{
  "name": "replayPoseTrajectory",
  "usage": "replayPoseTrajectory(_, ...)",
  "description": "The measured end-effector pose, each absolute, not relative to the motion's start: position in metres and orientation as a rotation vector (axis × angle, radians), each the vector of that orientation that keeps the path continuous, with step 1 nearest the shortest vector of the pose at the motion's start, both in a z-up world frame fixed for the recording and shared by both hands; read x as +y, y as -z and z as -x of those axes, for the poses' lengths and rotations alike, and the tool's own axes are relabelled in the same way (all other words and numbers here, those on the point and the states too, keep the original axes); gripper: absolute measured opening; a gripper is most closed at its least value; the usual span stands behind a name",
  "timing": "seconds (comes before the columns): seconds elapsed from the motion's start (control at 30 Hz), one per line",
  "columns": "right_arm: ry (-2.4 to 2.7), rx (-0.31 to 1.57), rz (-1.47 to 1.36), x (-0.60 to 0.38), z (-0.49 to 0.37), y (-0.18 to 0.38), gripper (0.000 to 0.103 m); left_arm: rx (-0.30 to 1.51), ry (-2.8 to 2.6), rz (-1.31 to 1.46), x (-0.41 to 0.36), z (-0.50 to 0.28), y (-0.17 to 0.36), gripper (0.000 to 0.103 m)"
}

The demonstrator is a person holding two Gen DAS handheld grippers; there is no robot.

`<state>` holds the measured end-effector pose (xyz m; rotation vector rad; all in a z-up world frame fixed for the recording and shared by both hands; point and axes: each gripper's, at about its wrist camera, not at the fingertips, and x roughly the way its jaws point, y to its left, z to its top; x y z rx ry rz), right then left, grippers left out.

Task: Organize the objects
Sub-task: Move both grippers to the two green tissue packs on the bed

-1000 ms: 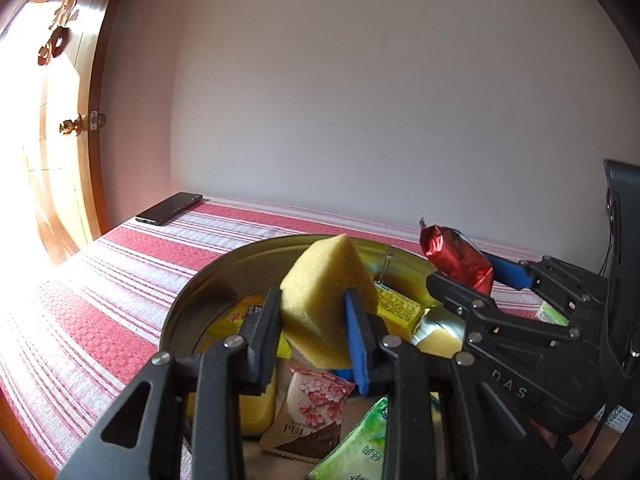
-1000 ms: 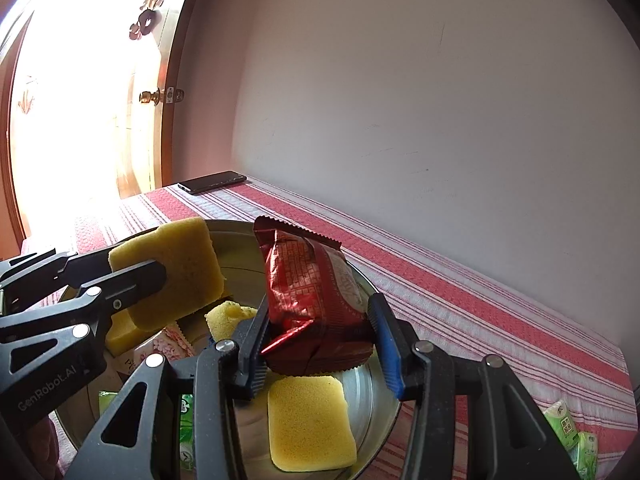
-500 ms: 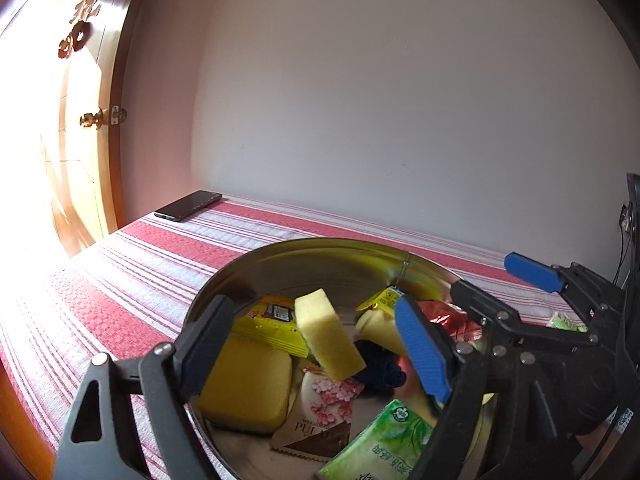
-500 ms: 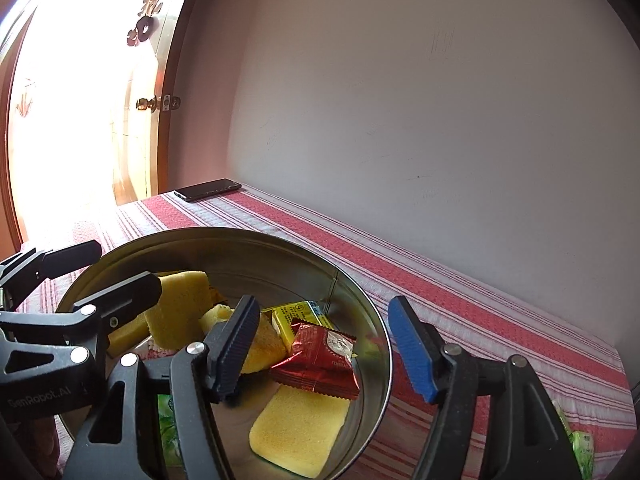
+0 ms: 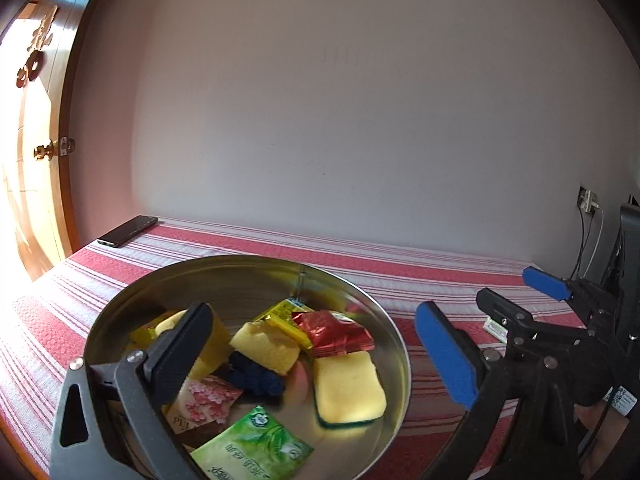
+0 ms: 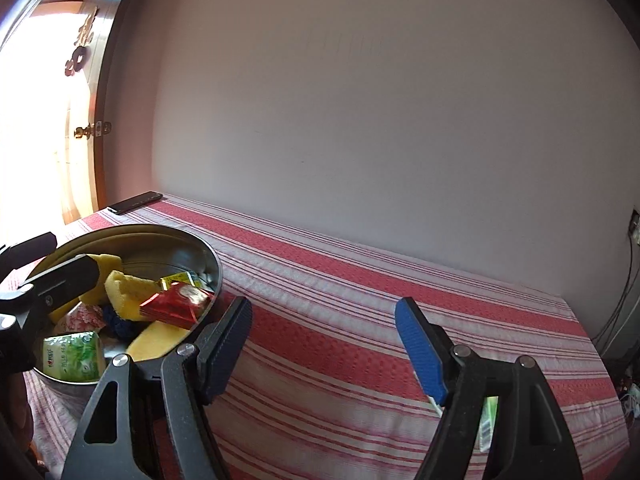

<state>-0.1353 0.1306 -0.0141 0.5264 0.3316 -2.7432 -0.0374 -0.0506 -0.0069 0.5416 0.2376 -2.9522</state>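
A round metal tin sits on the red striped cloth and also shows in the right wrist view. It holds yellow sponges, a red snack packet, a green tea packet, a pink flowered packet, a yellow packet and a dark blue knotted item. My left gripper is open and empty over the tin. My right gripper is open and empty over the cloth, right of the tin; it shows in the left wrist view. A green packet lies behind its right finger.
A black phone lies at the table's far left corner, near a wooden door. A wall runs along the back edge. Cables and a socket are at the far right. A small white-green packet lies on the cloth.
Both grippers opened: the left dropped its yellow sponge and the right dropped the red packet into the tin. The right gripper then moved right, away from the tin.
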Motion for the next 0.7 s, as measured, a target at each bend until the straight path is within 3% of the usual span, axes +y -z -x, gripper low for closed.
replayPoseTrajectory(0.17, 3.006, 0.309, -0.624, 0.211, 0.153, 0.020, 0.076, 0.142, 3.032, -0.601, 0.006, 0.067, 0.008, 0.103)
replayPoseTrajectory(0.3, 3.030, 0.257, -0.807, 0.255, 0.173, 0.031, 0.077, 0.170, 3.074, -0.757, 0.043, 0.101, 0.012, 0.103)
replayPoseTrajectory(0.7, 2.831, 0.178, -1.153, 0.274, 0.205, 0.070, 0.076, 0.059, 3.093, -0.999, 0.118, 0.155, 0.031, 0.103)
